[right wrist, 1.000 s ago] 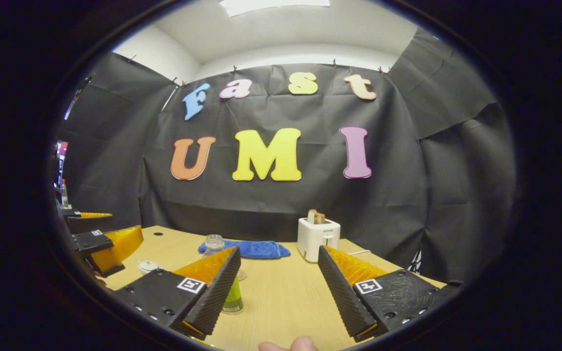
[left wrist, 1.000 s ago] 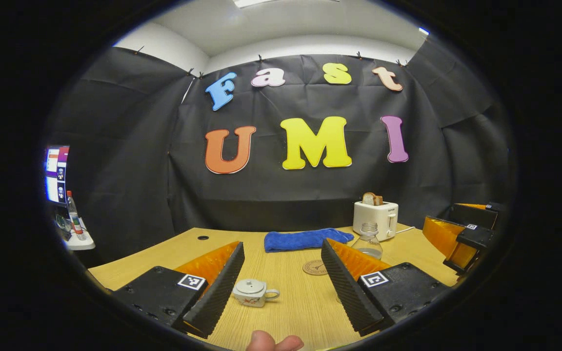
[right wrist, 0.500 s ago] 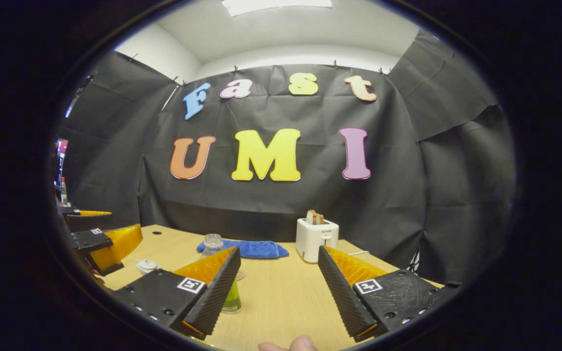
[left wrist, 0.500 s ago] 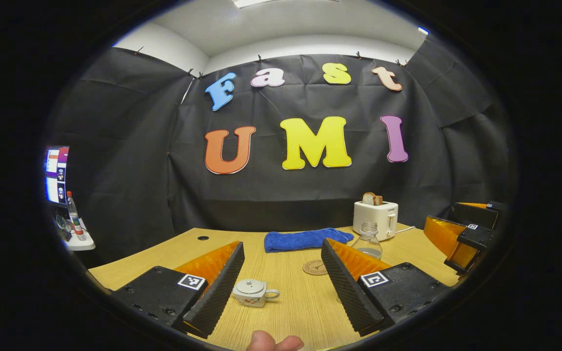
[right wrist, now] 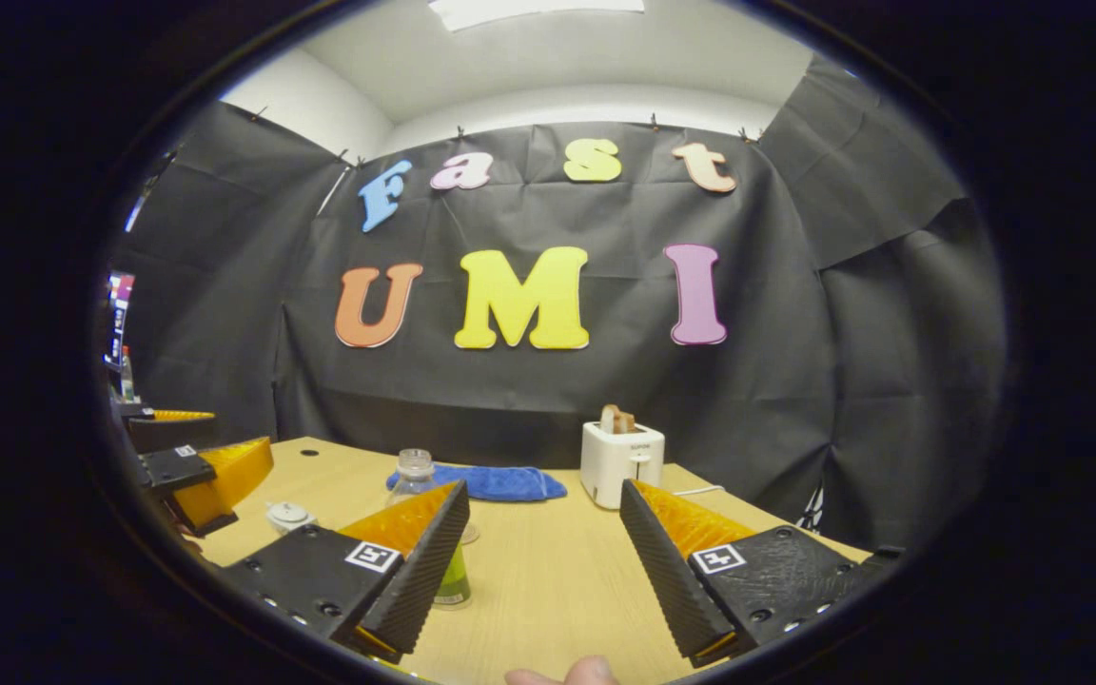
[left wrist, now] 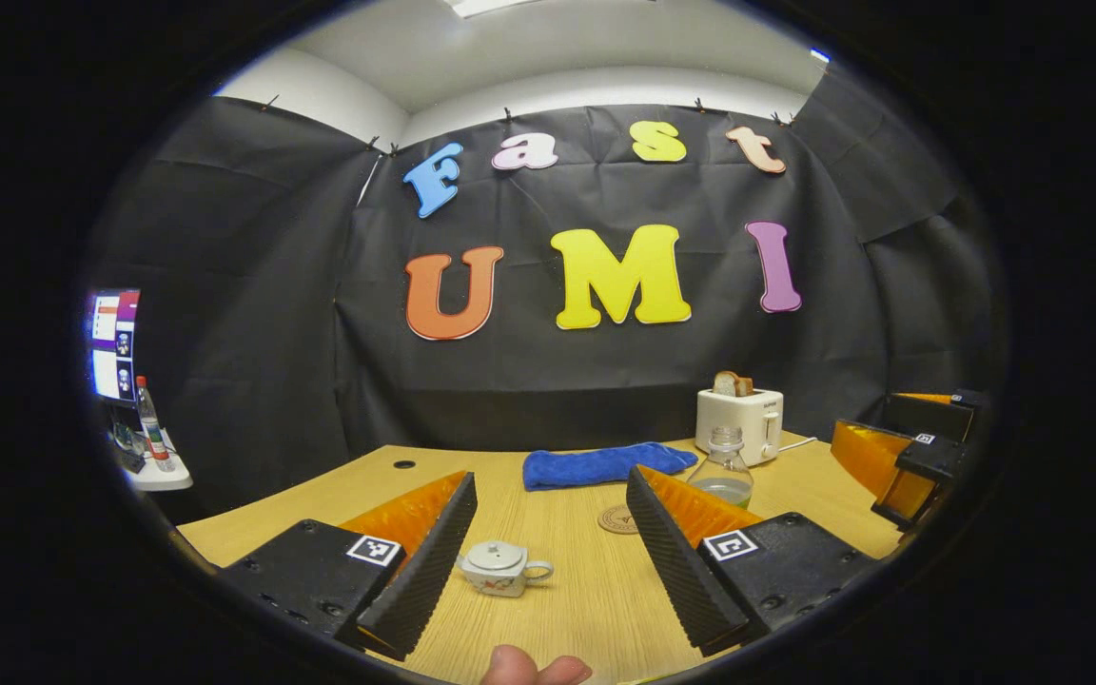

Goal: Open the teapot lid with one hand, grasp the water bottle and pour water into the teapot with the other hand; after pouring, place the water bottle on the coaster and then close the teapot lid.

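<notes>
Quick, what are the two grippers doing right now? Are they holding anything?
Left gripper: open, holding nothing; the teapot sits on the table between its fingers.
Right gripper: open, holding nothing.

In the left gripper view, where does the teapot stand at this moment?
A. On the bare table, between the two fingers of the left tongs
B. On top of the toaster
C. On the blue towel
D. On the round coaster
A. The teapot sits with its lid on, on the wooden table, in the gap of the open left tongs; the coaster lies farther back, bare.
</notes>
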`<state>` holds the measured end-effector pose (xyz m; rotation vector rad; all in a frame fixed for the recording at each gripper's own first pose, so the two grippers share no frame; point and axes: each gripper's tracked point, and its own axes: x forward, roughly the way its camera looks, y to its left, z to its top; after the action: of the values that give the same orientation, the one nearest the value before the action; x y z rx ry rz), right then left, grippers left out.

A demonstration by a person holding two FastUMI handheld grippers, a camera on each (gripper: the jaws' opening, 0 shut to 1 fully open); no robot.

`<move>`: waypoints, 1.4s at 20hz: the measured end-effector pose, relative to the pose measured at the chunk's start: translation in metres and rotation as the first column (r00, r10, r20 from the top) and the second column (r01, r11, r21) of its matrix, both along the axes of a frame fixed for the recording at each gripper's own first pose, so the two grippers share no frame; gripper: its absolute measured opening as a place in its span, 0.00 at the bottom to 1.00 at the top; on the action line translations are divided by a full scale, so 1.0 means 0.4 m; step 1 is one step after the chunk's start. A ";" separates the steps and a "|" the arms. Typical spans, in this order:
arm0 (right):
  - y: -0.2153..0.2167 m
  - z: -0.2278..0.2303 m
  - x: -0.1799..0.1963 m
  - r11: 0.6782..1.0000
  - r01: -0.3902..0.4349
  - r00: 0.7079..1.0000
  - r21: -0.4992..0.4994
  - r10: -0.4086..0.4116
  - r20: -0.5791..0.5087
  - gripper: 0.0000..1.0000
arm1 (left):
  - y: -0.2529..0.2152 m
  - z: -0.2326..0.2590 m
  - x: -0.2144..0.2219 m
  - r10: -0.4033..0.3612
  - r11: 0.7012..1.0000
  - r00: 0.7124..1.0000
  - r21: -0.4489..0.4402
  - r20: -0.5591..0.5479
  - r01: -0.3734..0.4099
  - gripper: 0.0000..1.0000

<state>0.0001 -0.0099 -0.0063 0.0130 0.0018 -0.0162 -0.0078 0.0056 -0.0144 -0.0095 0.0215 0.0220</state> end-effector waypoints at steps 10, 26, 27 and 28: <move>-0.038 -0.091 0.014 1.000 0.001 0.997 0.002 -0.001 -0.080 0.97 | 0.091 -0.131 0.061 0.032 0.999 0.993 -0.023 -0.112 -0.034 0.99; -0.099 -0.142 0.060 0.999 0.034 0.991 0.010 -0.033 -0.133 0.95 | 0.142 -0.291 0.211 0.065 0.998 0.933 0.020 -0.354 -0.062 0.42; -0.098 -0.146 0.061 0.999 0.031 0.990 0.007 -0.030 -0.136 0.95 | 0.145 -0.292 0.214 0.073 0.997 0.932 0.029 -0.355 -0.067 0.31; -0.095 -0.148 0.062 1.000 0.029 0.990 0.002 -0.028 -0.139 0.95 | 0.143 -0.291 0.216 0.076 0.997 0.932 0.033 -0.356 -0.069 0.27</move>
<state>0.0247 -0.0480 -0.0656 0.0158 0.1407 -0.0457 0.0785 0.0626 -0.1307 0.0136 0.3857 0.0978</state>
